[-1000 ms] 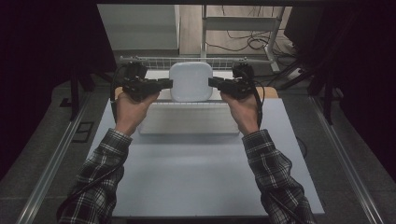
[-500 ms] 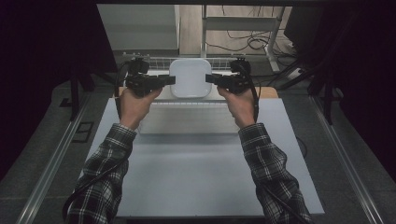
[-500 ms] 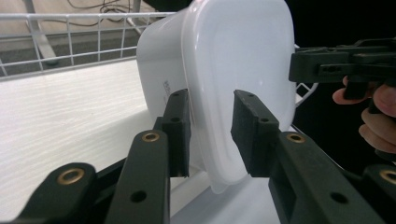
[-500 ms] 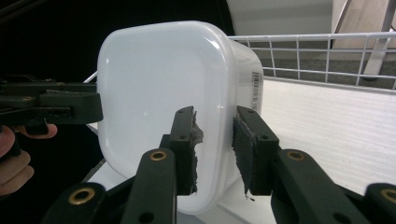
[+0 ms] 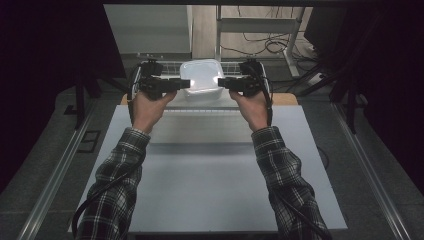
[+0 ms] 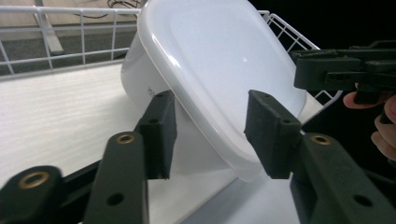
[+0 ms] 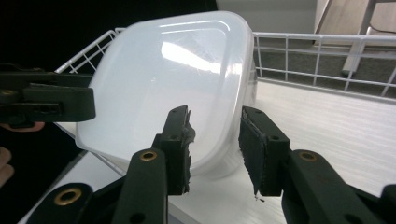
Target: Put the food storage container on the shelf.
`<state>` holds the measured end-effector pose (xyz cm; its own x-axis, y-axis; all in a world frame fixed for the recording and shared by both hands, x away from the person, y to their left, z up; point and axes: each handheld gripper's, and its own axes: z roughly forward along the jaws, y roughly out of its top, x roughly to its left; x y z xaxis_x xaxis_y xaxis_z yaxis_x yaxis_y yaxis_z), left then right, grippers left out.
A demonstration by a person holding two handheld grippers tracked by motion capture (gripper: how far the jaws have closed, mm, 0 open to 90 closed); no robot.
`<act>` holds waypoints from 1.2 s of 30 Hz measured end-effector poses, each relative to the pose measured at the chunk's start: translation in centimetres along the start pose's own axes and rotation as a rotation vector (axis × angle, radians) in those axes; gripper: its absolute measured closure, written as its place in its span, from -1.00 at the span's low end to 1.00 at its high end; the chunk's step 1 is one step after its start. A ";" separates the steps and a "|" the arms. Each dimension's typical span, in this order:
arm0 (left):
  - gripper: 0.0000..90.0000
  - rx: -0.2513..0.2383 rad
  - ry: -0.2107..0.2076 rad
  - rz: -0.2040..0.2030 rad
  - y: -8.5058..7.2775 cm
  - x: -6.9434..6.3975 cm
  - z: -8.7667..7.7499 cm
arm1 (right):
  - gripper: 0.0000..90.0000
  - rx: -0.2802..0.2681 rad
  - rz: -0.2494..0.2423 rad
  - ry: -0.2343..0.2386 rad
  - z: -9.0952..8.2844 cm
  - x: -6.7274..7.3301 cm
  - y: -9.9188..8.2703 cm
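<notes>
High view: both forearms reach forward; left claw (image 5: pixel 186 83) and right claw (image 5: pixel 222 82), just opening, flank the white container (image 5: pixel 201 79).

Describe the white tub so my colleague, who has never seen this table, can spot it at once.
Look to the far edge of the table, where a white wire basket stands. The tub sits in it, between the left tool and right tool. It is glossy white plastic with rounded corners and a lid.
</notes>
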<state>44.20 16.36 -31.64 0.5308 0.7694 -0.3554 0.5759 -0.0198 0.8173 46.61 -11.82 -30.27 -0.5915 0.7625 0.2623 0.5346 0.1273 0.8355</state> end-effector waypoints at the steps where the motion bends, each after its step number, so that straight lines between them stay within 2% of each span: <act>1: 0.12 -0.001 0.005 -0.001 0.1 0.1 0.1 | 0.39 -0.002 0.006 0.004 0.1 0.0 0.0; 11: 0.06 -0.014 0.043 -0.023 1.1 1.1 1.1 | 0.34 -0.012 -0.004 -0.024 0.4 0.2 0.4; 13: 0.06 -0.020 0.042 -0.027 1.2 1.3 1.4 | 0.25 -0.019 0.010 -0.031 0.6 -0.1 0.5; 16: -0.04 -0.029 0.073 0.006 1.2 1.2 1.4 | 0.16 -0.020 0.018 -0.032 0.7 -0.4 0.5; 17: -0.10 -0.029 0.073 0.006 1.2 1.2 1.4 | 0.16 -0.020 0.018 -0.032 0.7 -0.4 0.5; 18: -0.10 -0.048 0.081 0.030 1.1 1.0 1.3 | 0.10 -0.022 0.012 -0.037 0.7 -0.4 0.5; 19: -0.28 -0.071 0.061 0.035 1.0 0.9 1.1 | -0.12 -0.031 -0.017 -0.054 0.5 -0.4 0.5; 20: -0.36 -0.077 0.038 0.034 0.9 0.9 0.9 | -0.27 -0.038 -0.034 -0.048 0.4 -0.5 0.4; 21: -0.45 -0.077 0.038 0.034 0.9 0.9 0.9 | -0.44 -0.038 -0.048 -0.034 0.4 -0.6 0.3; 22: -0.53 -0.065 -0.015 0.039 0.8 0.9 0.8 | -0.56 -0.034 -0.057 -0.024 0.4 -0.7 0.1; 24: -0.63 -0.064 -0.024 0.046 0.6 0.7 0.7 | -0.63 -0.037 -0.067 -0.015 0.3 -0.8 -0.1; 26: -0.78 -0.046 -0.049 0.088 0.0 0.4 0.3 | -0.84 -0.045 -0.078 -0.004 0.1 -1.0 -0.8; 28: -0.84 -0.043 -0.057 0.098 -0.2 0.2 0.3 | -0.88 -0.032 -0.094 -0.006 -0.1 -1.0 -1.3; 29: -0.86 -0.025 -0.071 0.121 -0.6 -0.1 0.2 | -0.90 -0.029 -0.103 -0.007 -0.1 -0.9 -1.5; 34: -0.91 -0.012 -0.059 0.180 -1.4 -0.8 0.2 | -0.94 -0.021 -0.141 -0.002 -0.6 -0.5 -2.0; 36: -0.92 -0.014 -0.058 0.187 -1.6 -0.9 0.1 | -0.94 -0.018 -0.156 0.002 -0.7 -0.3 -2.2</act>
<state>42.90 15.63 -32.71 0.6627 0.7151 -0.2224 0.4554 -0.1491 0.8777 45.19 -12.80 -31.84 -0.6674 0.7333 0.1299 0.4256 0.2325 0.8745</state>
